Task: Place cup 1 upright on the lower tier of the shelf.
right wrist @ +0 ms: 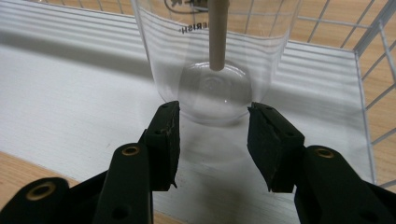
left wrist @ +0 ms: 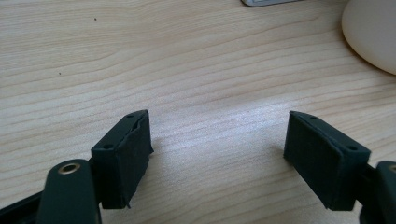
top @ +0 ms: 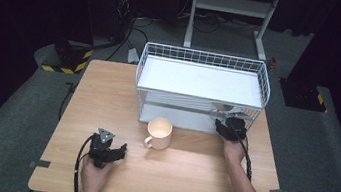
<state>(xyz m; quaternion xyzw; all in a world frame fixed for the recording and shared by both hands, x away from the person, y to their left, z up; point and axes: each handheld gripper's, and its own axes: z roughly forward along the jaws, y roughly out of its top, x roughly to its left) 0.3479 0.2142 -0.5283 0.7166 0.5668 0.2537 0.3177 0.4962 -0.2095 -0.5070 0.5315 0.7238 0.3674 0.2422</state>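
right gripper [right wrist: 212, 123] reaching into the lower shelf of the white wire rack [top: 262, 78], jaws pinching the base of a clear plastic cup [right wrist: 212, 60] with a beige stick [right wrist: 217, 32] standing upright inside; cup set on the white shelf board near the rack's right end. left gripper [left wrist: 217, 149] low over the light wooden table [left wrist: 140, 60], jaws spread, nothing between. cream ceramic mug [top: 159, 132] upright just in front of the rack.
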